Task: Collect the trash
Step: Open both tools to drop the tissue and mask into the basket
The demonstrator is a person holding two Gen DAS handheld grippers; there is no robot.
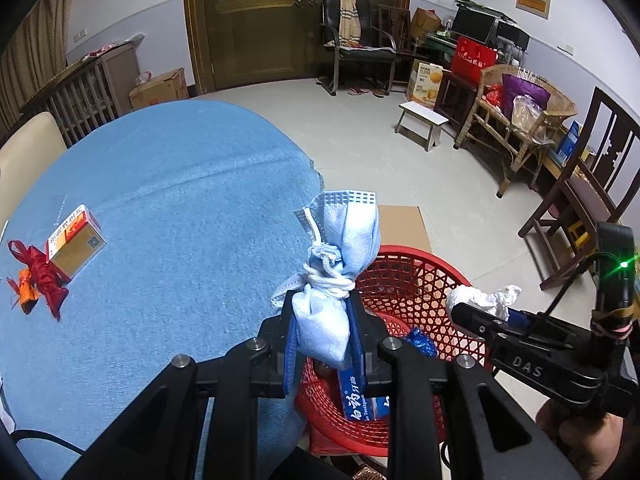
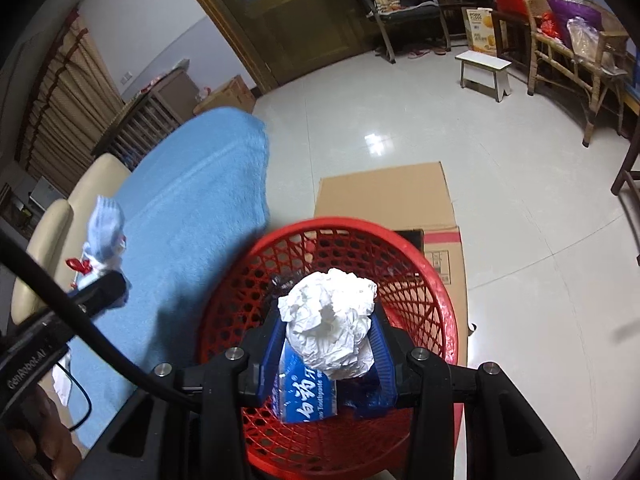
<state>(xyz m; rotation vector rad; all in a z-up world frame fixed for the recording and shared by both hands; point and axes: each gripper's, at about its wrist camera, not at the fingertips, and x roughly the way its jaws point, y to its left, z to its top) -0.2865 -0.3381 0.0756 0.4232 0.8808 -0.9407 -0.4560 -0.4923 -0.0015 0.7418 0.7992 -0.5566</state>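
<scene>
A crumpled tissue (image 2: 330,322) is held tight by the right gripper (image 2: 329,344) above the red basket (image 2: 436,292). A knotted face mask (image 1: 336,276) is squeezed by the left gripper (image 1: 324,332), at the basket's 9 o'clock rim. Dropping comes next: both jaws must be opened.

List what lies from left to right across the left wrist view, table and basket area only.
Red ribbon scrap → small carton → blue face mask held in the left tongs → red basket → crumpled white tissue held in the right tongs.
</scene>
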